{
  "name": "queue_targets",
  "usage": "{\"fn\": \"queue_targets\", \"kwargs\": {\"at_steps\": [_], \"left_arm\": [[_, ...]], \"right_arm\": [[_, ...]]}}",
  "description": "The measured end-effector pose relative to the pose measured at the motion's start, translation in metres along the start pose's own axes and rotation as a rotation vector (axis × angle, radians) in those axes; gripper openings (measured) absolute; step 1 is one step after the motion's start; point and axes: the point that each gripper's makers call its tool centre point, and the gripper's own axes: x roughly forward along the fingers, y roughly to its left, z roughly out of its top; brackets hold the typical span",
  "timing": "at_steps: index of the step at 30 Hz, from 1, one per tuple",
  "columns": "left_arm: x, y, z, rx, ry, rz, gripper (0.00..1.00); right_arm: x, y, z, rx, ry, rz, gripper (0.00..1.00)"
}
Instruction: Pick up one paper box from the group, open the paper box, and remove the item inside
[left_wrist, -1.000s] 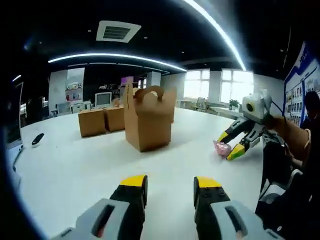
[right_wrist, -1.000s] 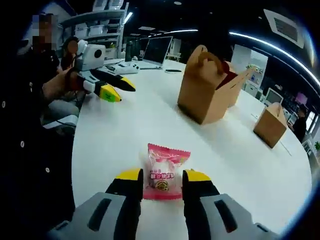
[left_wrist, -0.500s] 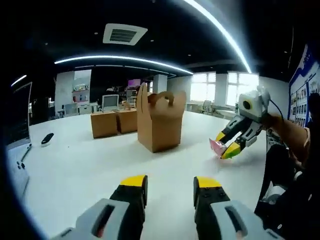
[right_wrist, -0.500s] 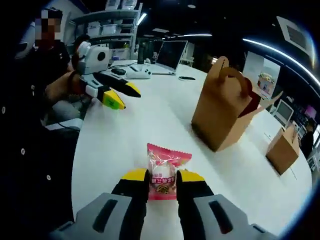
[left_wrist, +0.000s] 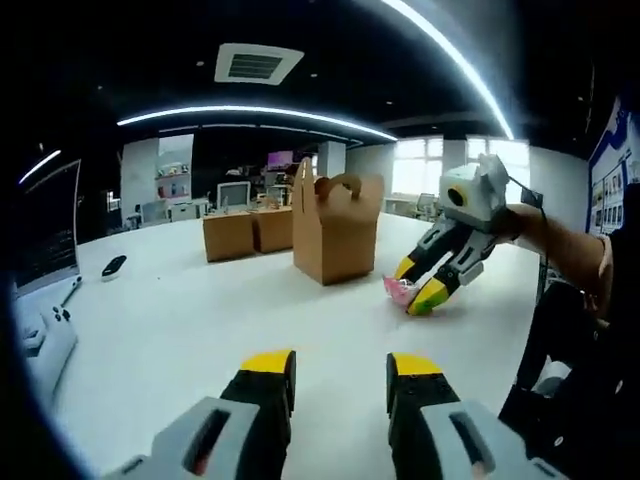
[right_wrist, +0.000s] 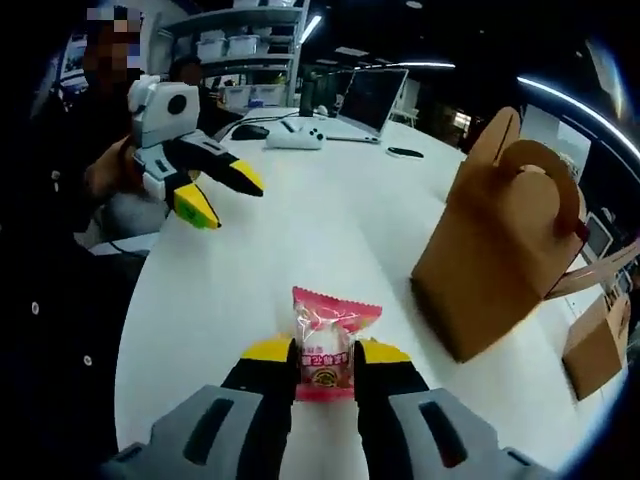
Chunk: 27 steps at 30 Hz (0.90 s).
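In the right gripper view, the right gripper (right_wrist: 325, 350) is rising from the bottom centre of the frame with its yellow-tipped jaws pressing in on both sides of a pink snack packet (right_wrist: 326, 343), holding it just above the white table (right_wrist: 330, 230). The open paper box (right_wrist: 500, 240) with its looped handle is standing on the table at the right of the frame, close to the packet but not touching it. Another closed box (right_wrist: 597, 345) is sitting at the far right edge. At the upper left, the left gripper (right_wrist: 215, 195) is hovering over the table edge with its jaws spread apart and nothing between them. A laptop (right_wrist: 372, 100) and a white game controller (right_wrist: 295, 139) are lying at the top centre, at the far end of the table.

In the left gripper view, the left gripper (left_wrist: 340, 365) is showing at the bottom centre, its jaws gaping wide over bare table (left_wrist: 190, 320). The right gripper (left_wrist: 420, 290) is reaching in from the right of the frame, gripping the pink packet (left_wrist: 398, 290) low over the table just right of the open box (left_wrist: 338, 235). Two closed boxes (left_wrist: 250, 233) are sitting behind it, left of centre. A dark computer mouse (left_wrist: 113, 266) is resting at the left.
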Motion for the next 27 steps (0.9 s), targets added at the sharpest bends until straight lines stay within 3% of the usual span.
{"fn": "queue_targets", "kwargs": {"at_steps": [4, 9, 10, 16, 23, 27], "left_arm": [[-0.002, -0.002, -0.001, 0.002, 0.006, -0.014, 0.38], [-0.011, 0.004, -0.001, 0.043, 0.04, -0.015, 0.38], [-0.013, 0.005, 0.0, 0.053, 0.047, -0.013, 0.38], [-0.025, 0.012, -0.003, 0.061, 0.093, -0.032, 0.39], [-0.031, 0.012, -0.002, 0.086, 0.122, -0.035, 0.48], [-0.036, 0.011, -0.001, 0.093, 0.124, -0.024, 0.56]], "right_arm": [[-0.002, -0.002, 0.001, 0.023, -0.04, -0.029, 0.42], [-0.025, -0.004, 0.001, 0.077, -0.123, -0.096, 0.49], [-0.036, -0.004, -0.001, 0.138, -0.151, -0.11, 0.5], [-0.094, -0.015, -0.034, 0.211, -0.158, -0.242, 0.51], [-0.145, 0.001, -0.079, 0.24, -0.092, -0.341, 0.56], [-0.17, 0.008, -0.095, 0.274, -0.1, -0.397, 0.62]]}}
